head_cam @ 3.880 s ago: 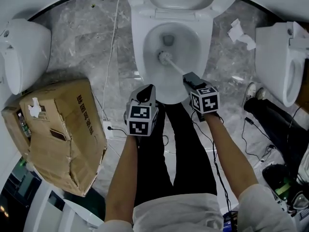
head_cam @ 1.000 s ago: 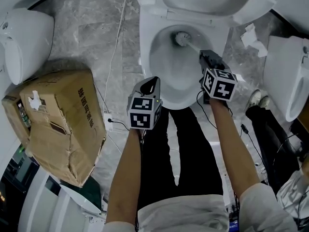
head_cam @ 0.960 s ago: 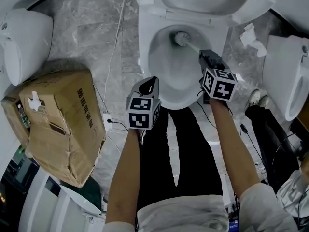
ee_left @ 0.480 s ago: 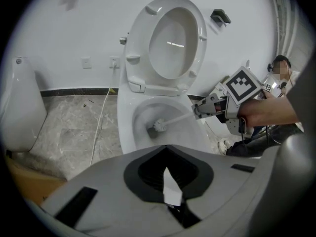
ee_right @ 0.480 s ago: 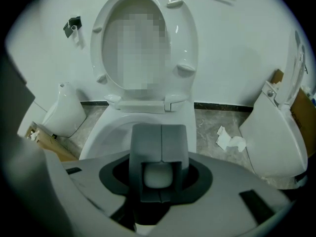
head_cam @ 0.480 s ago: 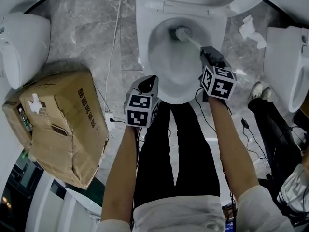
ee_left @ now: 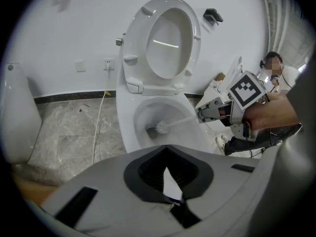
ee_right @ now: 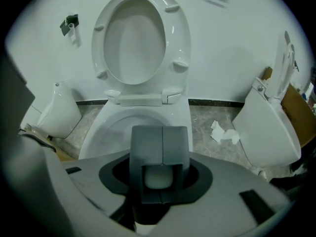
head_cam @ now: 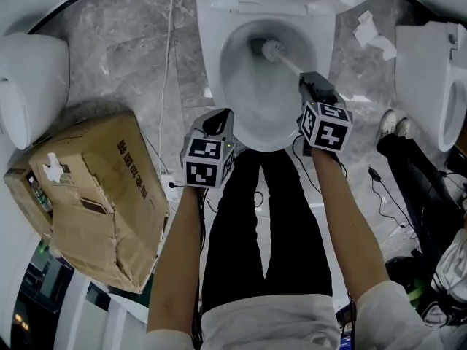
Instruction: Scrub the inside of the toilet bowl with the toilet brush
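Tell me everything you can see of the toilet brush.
The toilet brush is white, plastic by its look: a round bristled head on a slim straight handle. It slants down into the toilet bowl, head beside the drain opening. The right gripper is shut on the handle's upper end.

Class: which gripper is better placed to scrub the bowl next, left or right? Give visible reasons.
Right. The right gripper is shut on the brush, whose head is already inside the bowl. The left gripper holds nothing, near the bowl's front rim.
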A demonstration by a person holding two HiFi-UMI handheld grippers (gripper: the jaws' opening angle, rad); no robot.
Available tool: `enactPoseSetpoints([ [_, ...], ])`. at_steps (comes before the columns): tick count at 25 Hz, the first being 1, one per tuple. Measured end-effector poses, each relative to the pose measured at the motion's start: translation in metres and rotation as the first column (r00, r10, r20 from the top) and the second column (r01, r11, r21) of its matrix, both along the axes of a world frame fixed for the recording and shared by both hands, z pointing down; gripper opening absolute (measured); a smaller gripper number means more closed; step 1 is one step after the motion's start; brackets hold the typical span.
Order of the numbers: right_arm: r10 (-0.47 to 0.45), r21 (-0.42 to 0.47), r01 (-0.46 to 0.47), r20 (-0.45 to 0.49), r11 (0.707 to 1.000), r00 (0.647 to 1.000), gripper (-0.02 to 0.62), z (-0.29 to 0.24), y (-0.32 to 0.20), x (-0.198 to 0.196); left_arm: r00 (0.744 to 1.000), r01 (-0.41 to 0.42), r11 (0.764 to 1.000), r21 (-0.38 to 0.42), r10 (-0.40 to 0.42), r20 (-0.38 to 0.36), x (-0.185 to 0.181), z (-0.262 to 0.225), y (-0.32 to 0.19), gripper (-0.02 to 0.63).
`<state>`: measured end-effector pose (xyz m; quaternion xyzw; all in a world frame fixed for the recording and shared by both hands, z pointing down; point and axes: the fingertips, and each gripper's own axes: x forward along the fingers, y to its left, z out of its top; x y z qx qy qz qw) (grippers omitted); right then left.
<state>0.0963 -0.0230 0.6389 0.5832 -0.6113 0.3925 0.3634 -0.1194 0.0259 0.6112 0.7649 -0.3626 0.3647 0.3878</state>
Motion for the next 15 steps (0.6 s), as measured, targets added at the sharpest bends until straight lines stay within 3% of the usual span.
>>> enactPoseSetpoints([
  [15, 0.147, -0.013, -0.147, -0.003, 0.989, 0.989, 0.190, 0.007, 0.041, -0.008, 0.998, -0.057, 0.998, -0.003, 0.057, 0.018, -0.031, 0.006, 0.019, 0.026],
])
